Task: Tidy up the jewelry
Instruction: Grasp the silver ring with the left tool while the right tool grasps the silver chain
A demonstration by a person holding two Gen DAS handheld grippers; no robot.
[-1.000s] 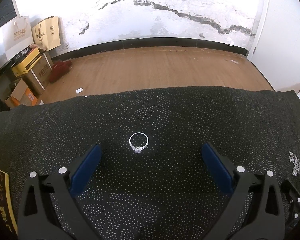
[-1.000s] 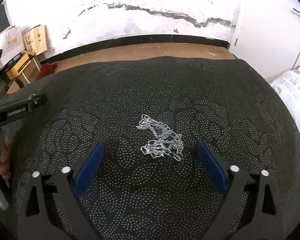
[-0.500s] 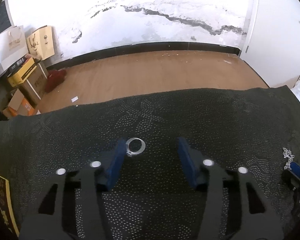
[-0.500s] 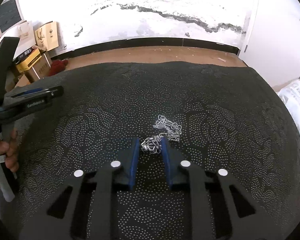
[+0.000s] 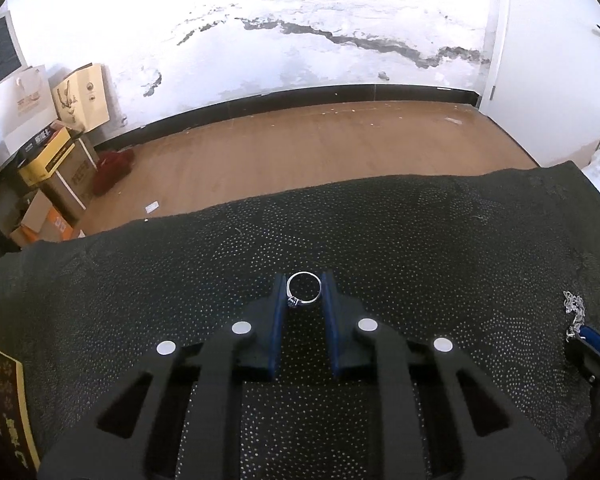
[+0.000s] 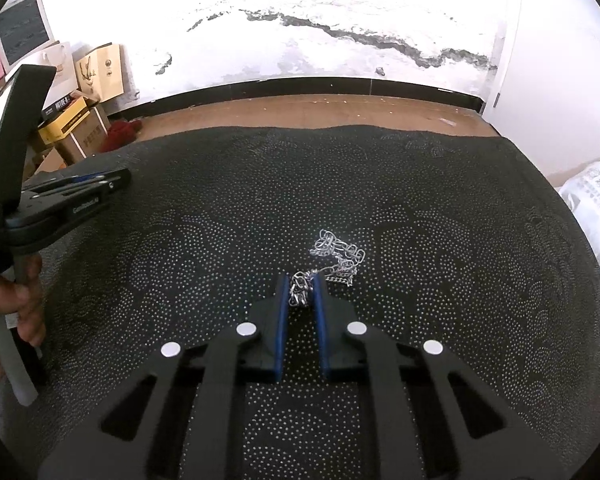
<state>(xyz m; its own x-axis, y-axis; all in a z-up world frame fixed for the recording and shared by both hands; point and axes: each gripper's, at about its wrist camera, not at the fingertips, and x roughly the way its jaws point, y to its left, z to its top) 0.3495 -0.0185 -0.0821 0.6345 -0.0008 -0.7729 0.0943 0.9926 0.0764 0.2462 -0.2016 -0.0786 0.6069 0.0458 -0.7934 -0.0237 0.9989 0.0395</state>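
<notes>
A silver ring with a small stone [image 5: 304,290] sits between the blue pads of my left gripper [image 5: 303,289], which is shut on it over the black dotted cloth [image 5: 420,240]. A silver chain [image 6: 338,254] lies bunched on the cloth; my right gripper [image 6: 302,290] is shut on its near end, and the rest trails to the upper right. The chain's end also shows at the right edge of the left wrist view [image 5: 574,314], with the right gripper below it. The left gripper shows at the left of the right wrist view [image 6: 66,198].
The black cloth [image 6: 460,200] covers the table, its far edge dropping to a wooden floor [image 5: 300,144]. Cardboard boxes and bags [image 5: 56,152] stand by the wall at left. A yellow patterned box [image 5: 4,404] lies at the near left. A white sack [image 6: 592,200] is at right.
Both grippers have closed from wide open. The left one has shut on the ring, the right one on the near end of the chain.
</notes>
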